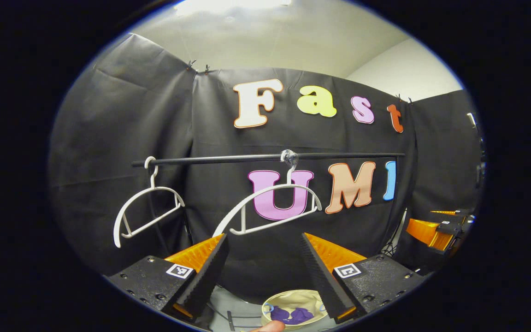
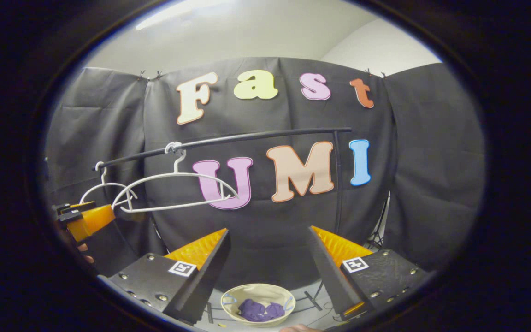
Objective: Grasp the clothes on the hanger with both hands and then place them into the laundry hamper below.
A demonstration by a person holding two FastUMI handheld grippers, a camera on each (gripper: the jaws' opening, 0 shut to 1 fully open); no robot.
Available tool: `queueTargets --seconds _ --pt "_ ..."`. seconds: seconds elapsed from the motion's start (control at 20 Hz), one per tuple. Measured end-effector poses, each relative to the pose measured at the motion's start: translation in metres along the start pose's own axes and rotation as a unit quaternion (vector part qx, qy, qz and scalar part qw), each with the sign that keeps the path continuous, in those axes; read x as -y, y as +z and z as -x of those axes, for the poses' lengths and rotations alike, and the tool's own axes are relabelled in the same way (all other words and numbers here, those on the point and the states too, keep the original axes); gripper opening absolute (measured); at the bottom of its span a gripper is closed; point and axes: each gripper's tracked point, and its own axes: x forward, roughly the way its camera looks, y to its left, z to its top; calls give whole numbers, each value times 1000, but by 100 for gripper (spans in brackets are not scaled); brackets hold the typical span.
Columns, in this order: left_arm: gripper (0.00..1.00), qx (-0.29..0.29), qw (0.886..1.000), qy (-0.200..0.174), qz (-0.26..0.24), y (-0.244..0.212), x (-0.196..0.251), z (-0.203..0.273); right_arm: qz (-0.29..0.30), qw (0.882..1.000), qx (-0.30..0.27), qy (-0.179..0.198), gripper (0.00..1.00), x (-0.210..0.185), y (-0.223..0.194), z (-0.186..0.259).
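1. Your left gripper (image 1: 263, 267) is spread wide with nothing between its fingers; in the left gripper view they rise from about 7 and 5 o'clock toward the centre.
2. Your right gripper (image 2: 269, 265) is spread just as wide and holds nothing; in the right gripper view its fingers come up from the same two places.
3. In the gap between the left fingers, at 6 o'clock, you see the hamper (image 1: 307, 295) on the floor, with the purple clothes (image 1: 292, 315) lying bunched inside it.
4. The right gripper view shows the hamper (image 2: 258, 291) low at 6 o'clock too, with the clothes (image 2: 259, 310) resting in its bottom.
5. Above the left gripper, the near hanger (image 1: 270, 207) hangs bare from the rail (image 1: 270, 158) at centre, tilted down to its left.
6. A second hanger (image 1: 148, 210) hangs bare at 9 o'clock, near the rail's end, well apart from the first.
7. In the right gripper view the rail (image 2: 228, 140) slopes from 9 o'clock up toward 1 o'clock. Both hangers sit toward its 9 o'clock end, the near hanger (image 2: 178, 191) overlapping the far one (image 2: 104, 186).
8. Your other gripper shows at each view's edge: the right one at 3 o'clock in the left gripper view, the left one at 9 o'clock in the right gripper view.
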Motion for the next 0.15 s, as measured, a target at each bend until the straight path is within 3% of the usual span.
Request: queueTargets --seconds 0.1,0.15 --pt "92 -4 1000 5 -6 -5 1 2 1 1000 3 17 94 -6 -9 6" --pt "92 -3 1000 8 -7 -9 0 3 1 1000 6 23 100 -6 -12 8"
